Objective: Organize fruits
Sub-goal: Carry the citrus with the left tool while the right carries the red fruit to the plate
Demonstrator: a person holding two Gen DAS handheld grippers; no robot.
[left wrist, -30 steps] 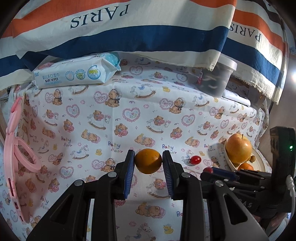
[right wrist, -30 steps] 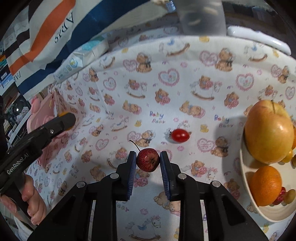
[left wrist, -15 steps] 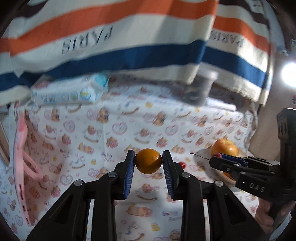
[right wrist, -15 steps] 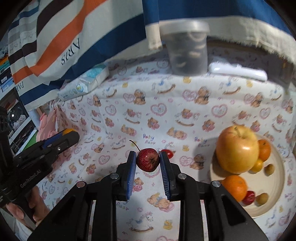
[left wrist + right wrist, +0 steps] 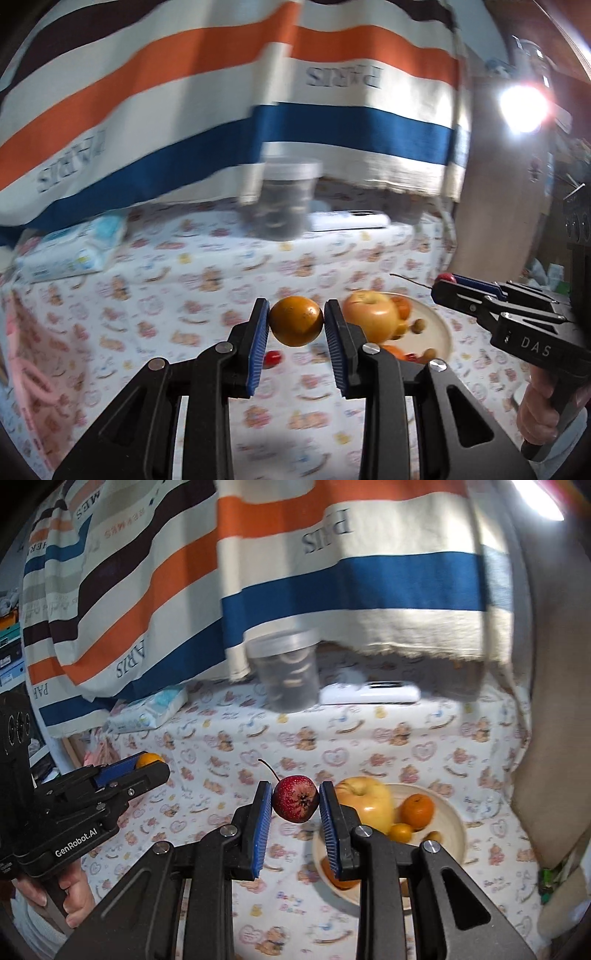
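Note:
My left gripper (image 5: 295,326) is shut on a small orange (image 5: 295,320) and holds it high above the table. My right gripper (image 5: 295,805) is shut on a small red stemmed fruit (image 5: 295,803), also lifted. A cream plate (image 5: 452,825) at the right holds a big yellow-red apple (image 5: 367,803), oranges (image 5: 417,808) and several small fruits. The plate (image 5: 439,328) and apple (image 5: 371,315) also show in the left wrist view. A red cherry tomato (image 5: 272,357) lies on the cloth below the left gripper. Each gripper shows in the other's view: right (image 5: 441,286), left (image 5: 151,762).
The table has a bear-print cloth (image 5: 406,738). At the back stand a clear lidded tub (image 5: 286,672), a white flat box (image 5: 369,694) and a pack of baby wipes (image 5: 147,712). Striped "PARIS" fabric (image 5: 332,572) hangs behind. A pink item (image 5: 22,350) lies at the left.
Both grippers have risen and tilted up, each still holding its fruit. The plate now sits just behind both fruits, and more of the striped fabric fills the views.

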